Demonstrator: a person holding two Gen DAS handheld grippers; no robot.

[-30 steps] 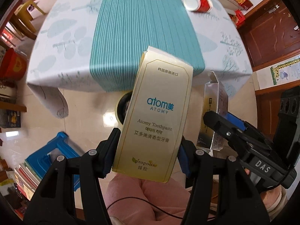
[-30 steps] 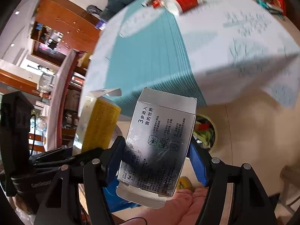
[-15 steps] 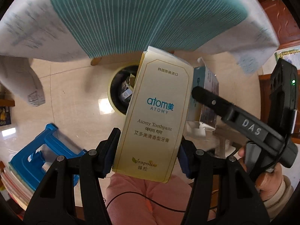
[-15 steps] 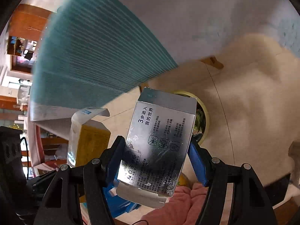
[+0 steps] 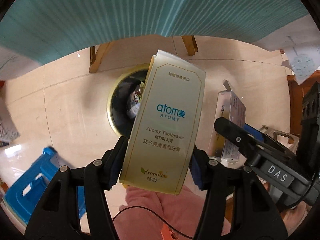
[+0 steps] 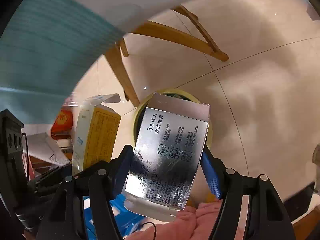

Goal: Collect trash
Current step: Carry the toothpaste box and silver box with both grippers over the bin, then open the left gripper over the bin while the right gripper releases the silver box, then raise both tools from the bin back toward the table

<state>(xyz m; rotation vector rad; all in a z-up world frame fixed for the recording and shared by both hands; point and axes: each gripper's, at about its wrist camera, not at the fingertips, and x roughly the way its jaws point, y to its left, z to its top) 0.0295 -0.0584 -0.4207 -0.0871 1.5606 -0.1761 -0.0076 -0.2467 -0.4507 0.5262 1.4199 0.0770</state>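
Two empty cartons hanging over the trash bin [image 5: 120, 108]

L gripper [image 5: 156, 160] is clamping a gold toothpaste box [image 5: 166, 124] w/ both pads pressing its sides, box tilting, its top end overlapping the bin's right rim. R gripper [image 6: 168, 168] is squeezing a silver carton [image 6: 170, 156] just right of the gold one, open top flap covering the bin mouth. Bin is sitting on the tile floor [image 6: 260, 100] just past the teal tablecloth [image 5: 140, 8] edge, near wooden legs [image 6: 120, 70]; a blue stool [image 5: 30, 190] is standing nearer than the bin, off to its left.
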